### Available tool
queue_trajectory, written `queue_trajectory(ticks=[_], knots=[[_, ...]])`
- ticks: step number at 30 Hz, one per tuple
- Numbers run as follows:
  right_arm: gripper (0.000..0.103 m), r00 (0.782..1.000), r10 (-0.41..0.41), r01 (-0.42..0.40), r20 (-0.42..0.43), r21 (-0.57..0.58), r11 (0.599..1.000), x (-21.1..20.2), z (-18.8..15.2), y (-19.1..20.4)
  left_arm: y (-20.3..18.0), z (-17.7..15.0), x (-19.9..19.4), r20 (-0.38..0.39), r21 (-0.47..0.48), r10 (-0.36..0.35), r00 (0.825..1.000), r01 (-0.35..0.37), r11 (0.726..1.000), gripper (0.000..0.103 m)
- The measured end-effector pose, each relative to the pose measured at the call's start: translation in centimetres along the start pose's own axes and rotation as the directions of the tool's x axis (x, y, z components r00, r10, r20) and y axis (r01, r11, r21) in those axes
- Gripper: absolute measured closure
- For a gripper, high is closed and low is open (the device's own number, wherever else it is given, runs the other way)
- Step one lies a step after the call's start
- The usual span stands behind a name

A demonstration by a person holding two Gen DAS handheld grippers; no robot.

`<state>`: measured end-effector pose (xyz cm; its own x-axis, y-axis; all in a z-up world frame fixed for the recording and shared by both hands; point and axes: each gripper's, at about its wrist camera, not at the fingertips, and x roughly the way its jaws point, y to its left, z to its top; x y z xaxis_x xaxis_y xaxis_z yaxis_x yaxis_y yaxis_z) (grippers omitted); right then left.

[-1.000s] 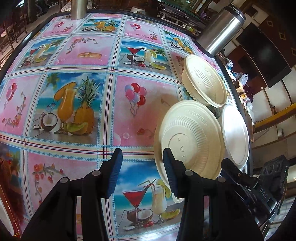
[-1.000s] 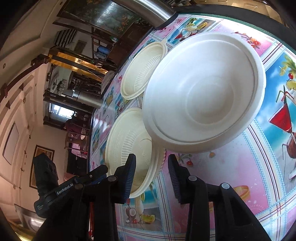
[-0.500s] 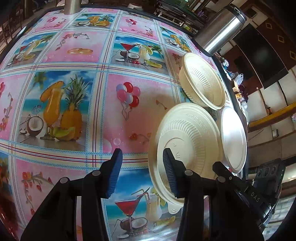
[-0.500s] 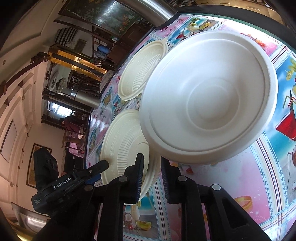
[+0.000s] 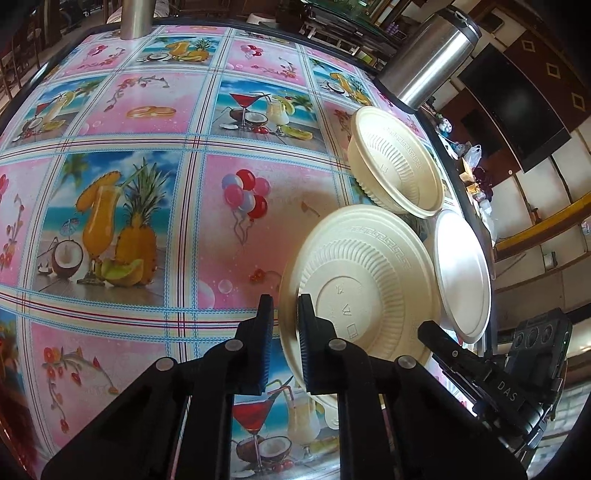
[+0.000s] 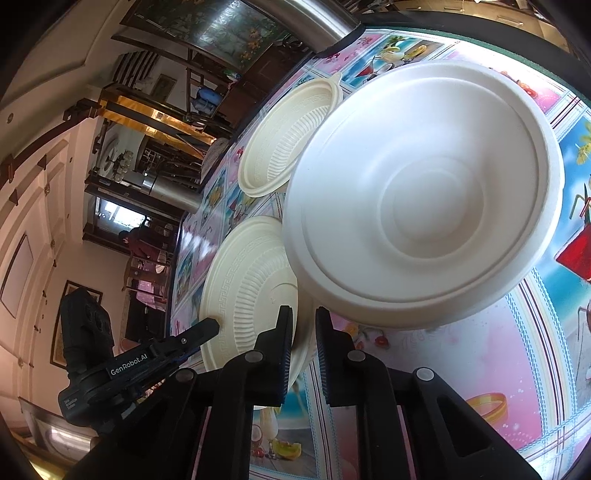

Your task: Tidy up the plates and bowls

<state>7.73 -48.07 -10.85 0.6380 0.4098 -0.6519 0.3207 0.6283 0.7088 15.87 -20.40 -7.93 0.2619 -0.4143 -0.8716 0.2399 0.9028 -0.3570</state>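
A cream ribbed bowl [image 5: 362,280] sits tilted on the flowery tablecloth [image 5: 147,184]. My left gripper [image 5: 285,306] is shut on its near-left rim, one finger inside and one outside. My right gripper [image 6: 304,314] holds the opposite rim of the same cream bowl [image 6: 251,288] between its pads, and its jaws are closing. A white round dish [image 6: 424,199] lies beside it and overlaps its edge in the right wrist view. This white dish [image 5: 461,273] lies at the table's right edge. A second cream bowl [image 5: 399,162] rests further back.
A steel flask [image 5: 432,55] stands at the back right corner and a steel cylinder [image 5: 135,18] at the far edge. The table edge runs close behind the dishes on the right. The patterned cloth stretches to the left of the bowls.
The left jaws have gone from wide apart to clamped on the cream bowl's rim. The right jaws have narrowed around the opposite rim. Neither hand has shifted much.
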Motion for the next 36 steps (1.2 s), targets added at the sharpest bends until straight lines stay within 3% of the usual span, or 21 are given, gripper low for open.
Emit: queue_trajectory(ticks=[15,36], knots=[[0.092,1.000,-0.008,0.008,0.004,-0.015,1.000,-0.1,-0.2,0.8,0.5,-0.9,-1.0,0.014,0.005,0.003,1.000,-0.003,1.000,0.095],[0.093,0.998,0.040,-0.048,-0.047,-0.182,0.982,0.5,-5.4,9.5,7.1,-5.6,-10.0,0.139,-0.079,0.062,0.988,-0.051,0.996,0.094]])
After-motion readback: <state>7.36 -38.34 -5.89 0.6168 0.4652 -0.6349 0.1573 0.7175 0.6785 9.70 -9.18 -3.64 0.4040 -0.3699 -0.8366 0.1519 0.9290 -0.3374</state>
